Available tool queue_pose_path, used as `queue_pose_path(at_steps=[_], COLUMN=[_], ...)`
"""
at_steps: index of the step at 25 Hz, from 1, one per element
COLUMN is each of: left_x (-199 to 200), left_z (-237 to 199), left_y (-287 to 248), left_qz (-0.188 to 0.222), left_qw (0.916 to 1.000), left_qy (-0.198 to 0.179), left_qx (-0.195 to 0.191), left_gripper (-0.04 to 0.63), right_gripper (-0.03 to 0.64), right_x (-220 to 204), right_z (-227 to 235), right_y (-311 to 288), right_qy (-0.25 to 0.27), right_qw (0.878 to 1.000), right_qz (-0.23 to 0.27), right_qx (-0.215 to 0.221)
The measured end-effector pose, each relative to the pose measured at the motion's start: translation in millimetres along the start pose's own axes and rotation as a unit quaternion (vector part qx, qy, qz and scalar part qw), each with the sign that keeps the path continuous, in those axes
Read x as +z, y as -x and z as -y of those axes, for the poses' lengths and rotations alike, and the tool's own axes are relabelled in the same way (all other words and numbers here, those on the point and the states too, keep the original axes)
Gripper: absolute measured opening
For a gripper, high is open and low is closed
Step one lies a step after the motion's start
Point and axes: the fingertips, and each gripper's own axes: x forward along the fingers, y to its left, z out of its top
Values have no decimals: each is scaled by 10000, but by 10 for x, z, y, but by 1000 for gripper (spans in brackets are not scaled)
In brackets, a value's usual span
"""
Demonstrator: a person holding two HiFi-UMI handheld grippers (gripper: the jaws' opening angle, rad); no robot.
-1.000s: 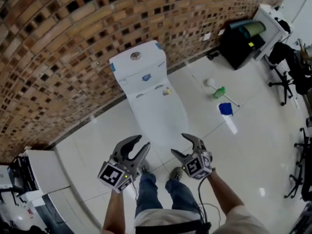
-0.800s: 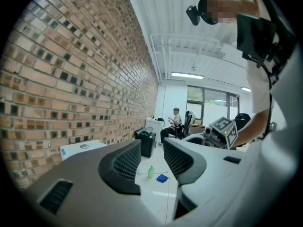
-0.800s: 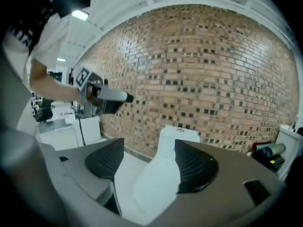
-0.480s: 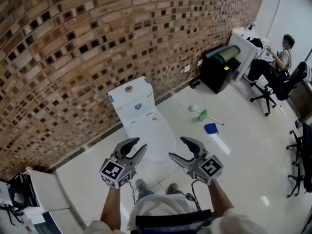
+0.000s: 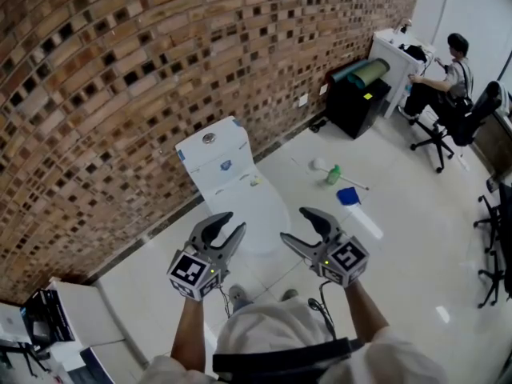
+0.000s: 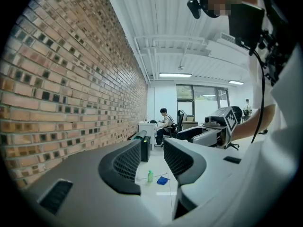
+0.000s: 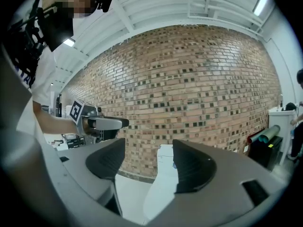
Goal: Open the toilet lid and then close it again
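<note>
The white toilet [image 5: 240, 194] stands against the brick wall with its lid down flat and its tank [image 5: 210, 149] behind. Both grippers hover in the air in front of it, apart from it. My left gripper [image 5: 226, 222] is open with nothing between its jaws; in the left gripper view its gap [image 6: 152, 157] frames only floor. My right gripper [image 5: 297, 227] is open and empty too. The right gripper view looks between the jaws [image 7: 149, 167] at the toilet [image 7: 163, 188] and the wall.
A green bottle [image 5: 333, 174], a blue object [image 5: 348, 196] and a white brush [image 5: 319, 165] lie on the tiled floor right of the toilet. A black cabinet [image 5: 358, 94] and a seated person [image 5: 444, 70] are at the far right. A white cabinet [image 5: 72, 310] stands at the lower left.
Both grippers have risen and the head view has lifted, so the toilet looks smaller and farther off. The lid stays down. Both grippers stay open and empty.
</note>
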Motion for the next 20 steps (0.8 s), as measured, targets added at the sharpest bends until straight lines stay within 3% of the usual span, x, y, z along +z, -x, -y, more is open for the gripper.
queue_pose_path(at_steps=[7,16,20], left_x=[-86,46,53], left_z=[-12,-20,62], left_y=[-11,23,46], left_qz=[-386,114,14], left_qw=[9990,9994,9995], left_qy=[60,94,133], left_qx=[237,309,282], left_gripper=[138,141,141], right_gripper=[330,330,330], right_x=[41,59,20], right_z=[-7,-11,12], right_y=[-39,-18,50], right_qy=[54,-20,-155], right_qw=[10000,9999,9998], right_qz=[-49,114,84], right_qx=[40,124,89])
